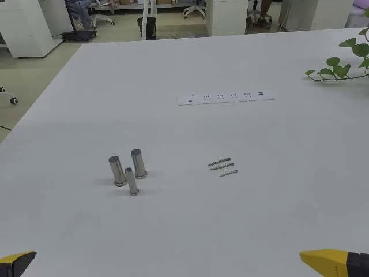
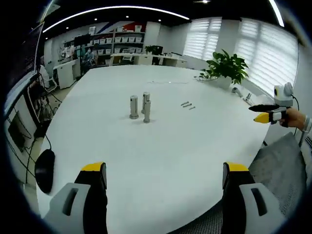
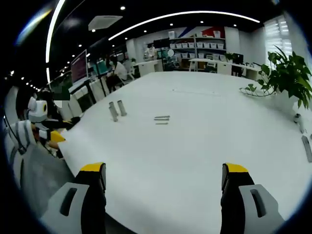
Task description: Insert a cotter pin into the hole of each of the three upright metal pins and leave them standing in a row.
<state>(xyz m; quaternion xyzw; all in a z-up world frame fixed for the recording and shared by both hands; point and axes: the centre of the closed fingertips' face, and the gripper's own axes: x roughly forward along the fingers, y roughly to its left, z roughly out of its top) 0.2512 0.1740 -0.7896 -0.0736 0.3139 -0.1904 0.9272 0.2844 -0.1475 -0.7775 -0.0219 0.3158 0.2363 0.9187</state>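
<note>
Left gripper (image 2: pixel 165 169), right gripper (image 3: pixel 164 169) gaping wide, empty. Best: pinch 1 cotter pin (image 1: pixel 219 161) by head, brace 1 metal pin (image 1: pixel 138 163).

Lighting: bright, even; ceiling light strips (image 3: pixel 185 12), window blinds (image 2: pixel 270 48) far right. Shadows: faint, beside metal pins (image 1: pixel 118 171). Edges: fisheye-curved.

In the head view the bottom edge cuts off both grippers, leaving just a yellow tip of the left gripper (image 1: pixel 17 262) and of the right gripper (image 1: pixel 324 259). Far ahead of the right gripper, the cotter pins (image 3: pixel 161 119) are thin streaks too small to count, and one of the metal pins (image 3: pixel 117 110) cannot be made out behind the others. Any hole in them is too small to tell. Beyond the right gripper, the plant (image 1: pixel 340 68) is cut by the picture's edge.
</note>
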